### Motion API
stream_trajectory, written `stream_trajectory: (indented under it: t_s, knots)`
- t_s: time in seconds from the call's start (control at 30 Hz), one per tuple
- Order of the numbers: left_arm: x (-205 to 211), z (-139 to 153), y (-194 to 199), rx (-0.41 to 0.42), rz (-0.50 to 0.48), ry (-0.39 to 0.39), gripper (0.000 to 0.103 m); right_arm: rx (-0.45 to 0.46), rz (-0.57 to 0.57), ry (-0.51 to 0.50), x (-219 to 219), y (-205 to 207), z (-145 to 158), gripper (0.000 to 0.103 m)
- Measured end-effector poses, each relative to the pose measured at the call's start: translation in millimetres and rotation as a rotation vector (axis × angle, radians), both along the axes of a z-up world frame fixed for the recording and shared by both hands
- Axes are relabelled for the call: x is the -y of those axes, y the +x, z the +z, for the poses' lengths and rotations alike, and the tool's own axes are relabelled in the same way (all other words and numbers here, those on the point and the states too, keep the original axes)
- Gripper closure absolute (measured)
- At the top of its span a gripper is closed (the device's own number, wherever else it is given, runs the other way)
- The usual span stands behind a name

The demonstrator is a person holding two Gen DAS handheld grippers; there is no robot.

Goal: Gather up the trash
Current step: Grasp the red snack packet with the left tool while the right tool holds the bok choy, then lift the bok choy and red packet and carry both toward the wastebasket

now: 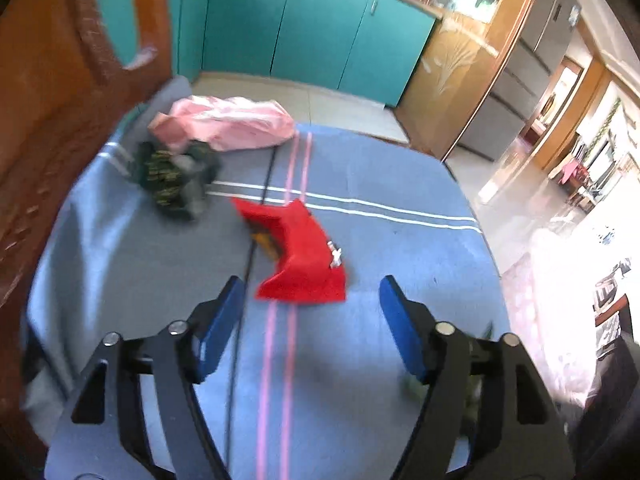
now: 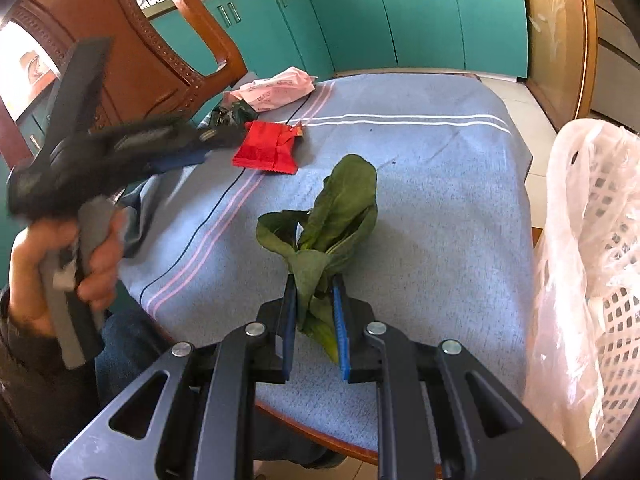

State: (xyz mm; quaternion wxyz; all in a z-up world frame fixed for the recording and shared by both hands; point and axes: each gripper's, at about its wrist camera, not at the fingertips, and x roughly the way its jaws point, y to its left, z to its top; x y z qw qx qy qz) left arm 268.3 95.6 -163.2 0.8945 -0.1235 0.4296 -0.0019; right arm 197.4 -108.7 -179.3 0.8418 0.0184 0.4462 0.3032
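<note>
My left gripper (image 1: 310, 288) is open and empty, just short of a red wrapper (image 1: 298, 256) lying on the blue cloth-covered table (image 1: 400, 240). A dark green crumpled wrapper (image 1: 174, 178) and a pink packet (image 1: 228, 122) lie farther back left. My right gripper (image 2: 314, 286) is shut on a bunch of green leaves (image 2: 332, 216), held a little above the table. In the right wrist view the left gripper (image 2: 192, 148) hovers near the red wrapper (image 2: 266, 148), with the pink packet (image 2: 276, 88) behind.
A white mesh basket lined with a plastic bag (image 2: 592, 260) stands at the table's right edge. A wooden chair back (image 2: 160, 52) rises at the far left. Teal cabinets (image 1: 312, 28) line the back wall.
</note>
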Motion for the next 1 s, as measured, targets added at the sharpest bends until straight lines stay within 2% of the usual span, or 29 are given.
stream_trajectory:
  t_s: [0.17,0.23,0.37,0.47,0.5,0.57,0.6,0.77,1.0]
  knots:
    - [16,-17,35,-0.046,0.001,0.056,0.031,-0.003,-0.019,-0.005,5,-1,0,0.086]
    - [17,-23,40,-0.057,0.011,0.063,0.053,-0.001,-0.021,-0.011,7,0,1,0.086]
    - [20,-27,34,-0.043,0.014,0.091,0.056,0.016,-0.040,-0.033,6,0,3,0.083]
    - [20,-23,23,-0.023,0.020,0.130,0.058,0.045,-0.072,-0.063,5,2,5,0.069]
    - [19,-23,21,-0.018,0.024,0.133,0.059,0.056,-0.084,-0.076,3,4,6,0.058]
    - [16,-21,12,-0.010,0.038,0.143,0.059,0.081,-0.119,-0.105,2,8,7,0.043]
    - [15,-20,8,-0.005,0.042,0.146,0.059,0.094,-0.131,-0.112,1,11,8,0.041]
    - [9,-13,-13,0.020,0.055,0.146,0.059,0.089,-0.146,-0.161,-7,26,0,0.041]
    - [7,-1,-42,0.051,0.047,0.143,0.059,0.085,-0.124,-0.166,-13,24,-5,0.041]
